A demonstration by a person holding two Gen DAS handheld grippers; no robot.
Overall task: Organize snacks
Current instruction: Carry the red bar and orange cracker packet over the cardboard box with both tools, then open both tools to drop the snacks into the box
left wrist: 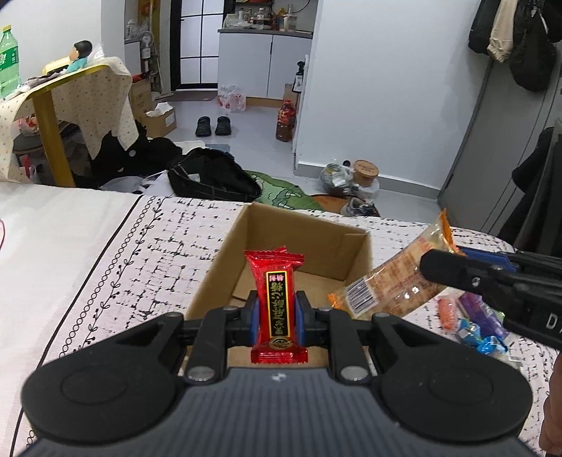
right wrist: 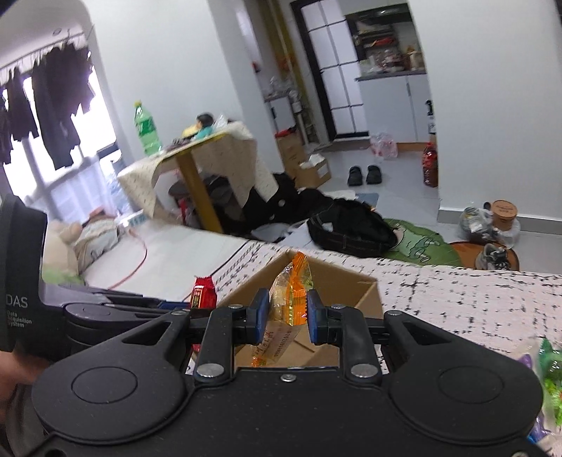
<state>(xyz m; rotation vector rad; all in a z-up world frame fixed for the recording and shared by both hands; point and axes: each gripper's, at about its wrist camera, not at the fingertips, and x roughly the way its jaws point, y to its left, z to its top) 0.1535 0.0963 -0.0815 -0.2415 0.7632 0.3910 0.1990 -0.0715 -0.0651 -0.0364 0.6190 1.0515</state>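
The left gripper (left wrist: 277,313) clamps a red snack packet (left wrist: 277,302) upright above the open cardboard box (left wrist: 217,260) on the patterned bedspread (left wrist: 133,253). The right gripper (right wrist: 287,314) pinches an orange-edged cracker packet (right wrist: 289,295) over the same box. Only the left wrist view shows the loose pile of wrapped snacks (left wrist: 470,327) beside the box; only the right wrist view shows dark clothes (right wrist: 56,102) hanging at the window.

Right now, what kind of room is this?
Probably a small studio flat: a bed in front, a kitchen counter behind, and clothes drying at the window.
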